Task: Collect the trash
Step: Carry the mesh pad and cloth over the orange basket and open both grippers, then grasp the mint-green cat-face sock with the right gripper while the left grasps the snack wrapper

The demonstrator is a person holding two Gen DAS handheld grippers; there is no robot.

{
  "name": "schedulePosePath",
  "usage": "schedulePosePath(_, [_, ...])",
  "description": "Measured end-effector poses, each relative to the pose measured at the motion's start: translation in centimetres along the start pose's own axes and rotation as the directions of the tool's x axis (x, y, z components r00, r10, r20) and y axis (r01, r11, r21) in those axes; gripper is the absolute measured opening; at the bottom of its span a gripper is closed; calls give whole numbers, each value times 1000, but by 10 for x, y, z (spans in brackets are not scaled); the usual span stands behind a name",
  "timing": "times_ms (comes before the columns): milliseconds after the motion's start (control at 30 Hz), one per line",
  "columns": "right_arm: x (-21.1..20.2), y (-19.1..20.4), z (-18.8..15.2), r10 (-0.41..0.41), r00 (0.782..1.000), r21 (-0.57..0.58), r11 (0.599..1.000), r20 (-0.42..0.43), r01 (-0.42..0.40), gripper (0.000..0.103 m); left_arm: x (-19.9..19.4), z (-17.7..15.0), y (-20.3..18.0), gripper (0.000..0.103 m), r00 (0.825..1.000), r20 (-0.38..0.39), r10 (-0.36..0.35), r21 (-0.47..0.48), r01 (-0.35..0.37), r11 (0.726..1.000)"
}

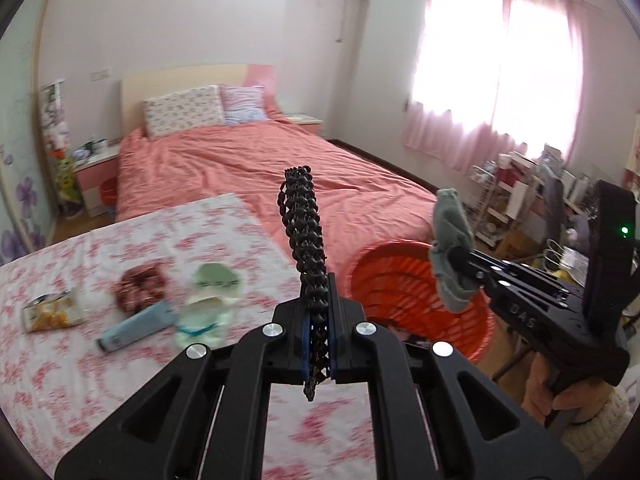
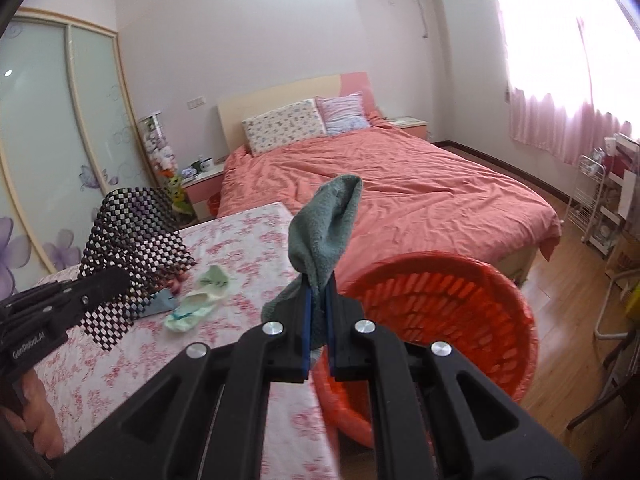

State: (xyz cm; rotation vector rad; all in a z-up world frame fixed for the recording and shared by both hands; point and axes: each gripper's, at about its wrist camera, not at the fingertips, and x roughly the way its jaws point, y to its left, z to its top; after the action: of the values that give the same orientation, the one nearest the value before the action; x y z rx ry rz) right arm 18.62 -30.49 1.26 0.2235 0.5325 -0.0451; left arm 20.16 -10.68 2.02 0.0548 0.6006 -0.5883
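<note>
Grey-green cloth [image 2: 326,224] pinched in right gripper [image 2: 319,320] fingers [image 2: 306,320], beside orange basket [image 2: 516,320].

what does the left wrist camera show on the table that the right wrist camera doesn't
Only the left wrist view shows the snack packet, dark red scrunchie and blue tube. Only the right wrist view shows the black mesh mat face-on; it hides those items. Both show the pale green socks, orange basket and grey-green cloth.
</note>
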Motion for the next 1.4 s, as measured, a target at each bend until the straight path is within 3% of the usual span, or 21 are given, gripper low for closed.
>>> schedulePosePath(233, [6, -60, -1, -37, 999, 91, 995, -7, 37, 7, 51, 6, -52, 7, 992, -48, -118, 68, 121, 990])
schedulePosePath(467, [29, -108, -8, -52, 998, 159, 986, -41, 58, 8, 99, 2, -86, 7, 980, -124, -156, 101, 169, 981])
schedulePosePath(500, [34, -113, -8, -53, 997, 163, 985, -50, 60, 12, 103, 1, -87, 7, 979, -133, -152, 100, 166, 981])
schedulePosePath(533, [41, -119, -10, -54, 996, 171, 983, -65, 64, 14, 105, -1, -87, 10, 980, -139, -143, 99, 157, 983])
schedulePosePath(600, [49, -126, -14, -62, 995, 183, 980, -80, 76, 24, 114, -3, -87, 28, 979, -162, -123, 93, 139, 986])
schedulePosePath(633, [53, -129, -17, -65, 994, 186, 979, -88, 81, 27, 117, -6, -83, 45, 981, -167, -103, 86, 119, 989])
schedulePosePath(667, [55, -132, -19, -68, 993, 188, 979, -92, 85, 32, 116, -8, -79, 52, 982, -168, -91, 80, 106, 991])
schedulePosePath(967, [59, -126, -31, -108, 988, 162, 979, -108, 125, 52, 101, -13, -53, 59, 986, -165, 15, 75, -3, 997])
schedulePosePath(1400, [60, -55, -24, -66, 991, 41, 997, -114, 71, 53, 65, -31, 23, 61, 970, -165, 177, 15, -177, 984])
